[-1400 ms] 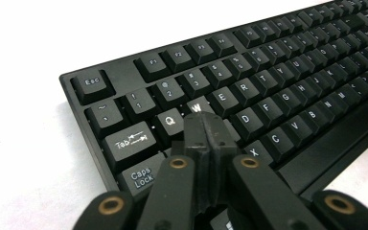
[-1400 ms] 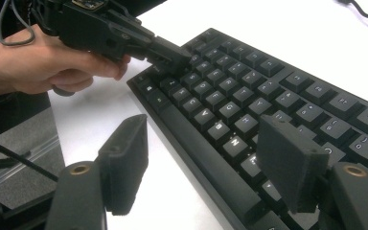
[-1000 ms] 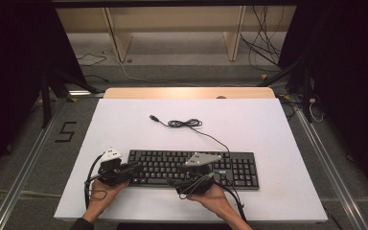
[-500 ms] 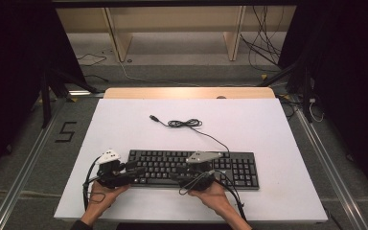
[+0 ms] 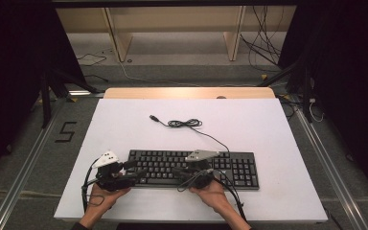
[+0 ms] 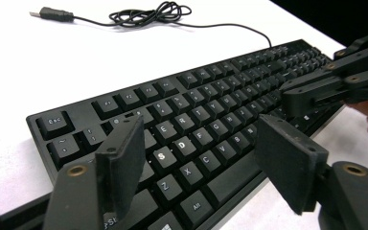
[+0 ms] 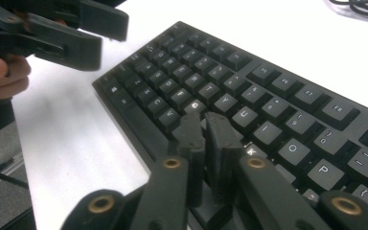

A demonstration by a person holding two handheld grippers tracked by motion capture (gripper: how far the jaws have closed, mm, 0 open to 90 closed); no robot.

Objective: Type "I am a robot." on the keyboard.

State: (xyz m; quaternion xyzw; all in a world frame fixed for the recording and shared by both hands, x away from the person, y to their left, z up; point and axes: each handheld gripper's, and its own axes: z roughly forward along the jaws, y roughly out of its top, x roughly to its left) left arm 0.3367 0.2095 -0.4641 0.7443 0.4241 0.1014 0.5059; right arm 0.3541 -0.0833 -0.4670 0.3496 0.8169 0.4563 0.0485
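A black keyboard (image 5: 230,167) lies flat on the white table (image 5: 124,124), close to its near edge. A thin black cable (image 5: 184,123) runs from the keyboard's far side to a small coil and ends in a USB plug (image 6: 52,13). My left gripper (image 6: 199,143) is open, its jaws spread wide just above the keyboard's (image 6: 191,115) left letter keys. Over the middle keys of the keyboard (image 7: 268,110), my right gripper (image 7: 206,132) is shut with nothing between its jaws. In the high view the left gripper (image 5: 136,173) and right gripper (image 5: 179,173) point toward each other.
A wooden strip (image 5: 187,93) borders the table's far edge. Beyond it stand a shelf frame and loose cables on the floor (image 5: 263,52). Metal rails (image 5: 24,172) run along both sides of the table. Bare white table surface surrounds the keyboard.
Both hands have shifted only slightly at the keyboard's near edge. The keyboard and its cable lie as before.
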